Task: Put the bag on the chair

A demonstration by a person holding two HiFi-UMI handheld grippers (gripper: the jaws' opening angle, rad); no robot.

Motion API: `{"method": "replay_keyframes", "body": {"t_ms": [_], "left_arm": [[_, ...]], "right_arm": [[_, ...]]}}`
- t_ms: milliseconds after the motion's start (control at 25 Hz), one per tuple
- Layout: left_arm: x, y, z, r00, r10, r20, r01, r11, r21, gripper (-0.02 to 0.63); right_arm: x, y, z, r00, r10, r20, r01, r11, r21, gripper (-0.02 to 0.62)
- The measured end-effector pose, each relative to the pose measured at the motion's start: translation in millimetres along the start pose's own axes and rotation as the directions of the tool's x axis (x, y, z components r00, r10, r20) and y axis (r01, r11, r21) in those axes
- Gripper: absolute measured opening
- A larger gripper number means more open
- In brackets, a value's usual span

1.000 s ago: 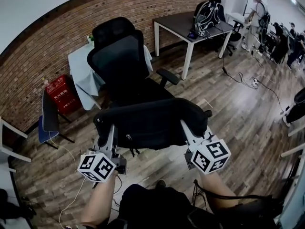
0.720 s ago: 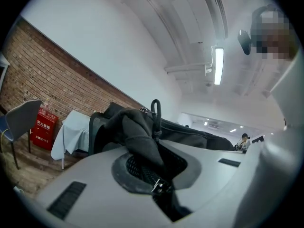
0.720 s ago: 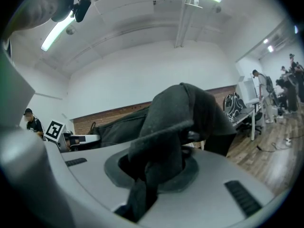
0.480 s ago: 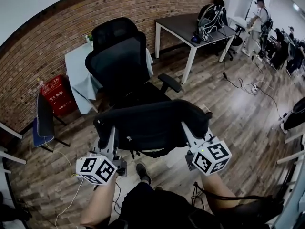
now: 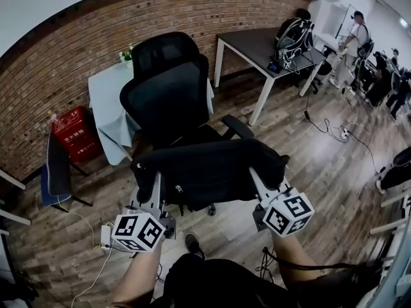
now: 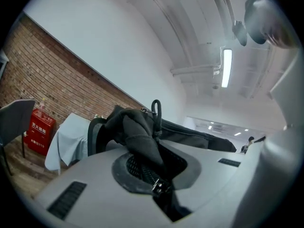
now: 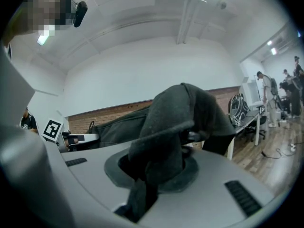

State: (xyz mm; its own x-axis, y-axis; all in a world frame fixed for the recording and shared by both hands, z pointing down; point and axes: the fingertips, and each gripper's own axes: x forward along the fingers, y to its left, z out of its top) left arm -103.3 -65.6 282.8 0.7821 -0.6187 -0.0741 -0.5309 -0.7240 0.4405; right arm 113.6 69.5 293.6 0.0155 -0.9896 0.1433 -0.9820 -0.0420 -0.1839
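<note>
Black bag (image 5: 212,169) | L gripper (image 5: 156,185) + R gripper (image 5: 258,177) both clamp it | chair (image 5: 168,88) ahead | red box (image 5: 76,133) txt unreadable

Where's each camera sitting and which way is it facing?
Head view: on the person's head, looking steeply down at the bag before the chair; forearms, left tongs and right tongs show.
Left tongs view: on the left tongs, looking along jaws shut on the bag's zipper end, toward brick wall and ceiling.
Right tongs view: on the right tongs, looking along jaws shut on bag fabric, toward the desk; left tongs show.
Shared: all show the bag; head and left views share the red box.
</note>
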Motion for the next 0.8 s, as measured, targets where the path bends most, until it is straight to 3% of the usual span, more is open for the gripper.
{"method": "replay_keyframes", "body": {"t_ms": [440, 800], "left_arm": [[44, 44, 20, 1.0, -0.014, 0.027, 0.015, 0.999, -0.04, 0.031], [66, 58, 28, 0.998, 0.033, 0.057, -0.031, 0.999, -0.035, 0.031]], "right_arm": [[77, -7, 25, 0.999, -0.028, -0.036, 0.027, 0.999, -0.038, 0.061], [122, -21, 37, 0.999, 0.019, -0.041, -0.022, 0.998, -0.06, 0.061]]}}
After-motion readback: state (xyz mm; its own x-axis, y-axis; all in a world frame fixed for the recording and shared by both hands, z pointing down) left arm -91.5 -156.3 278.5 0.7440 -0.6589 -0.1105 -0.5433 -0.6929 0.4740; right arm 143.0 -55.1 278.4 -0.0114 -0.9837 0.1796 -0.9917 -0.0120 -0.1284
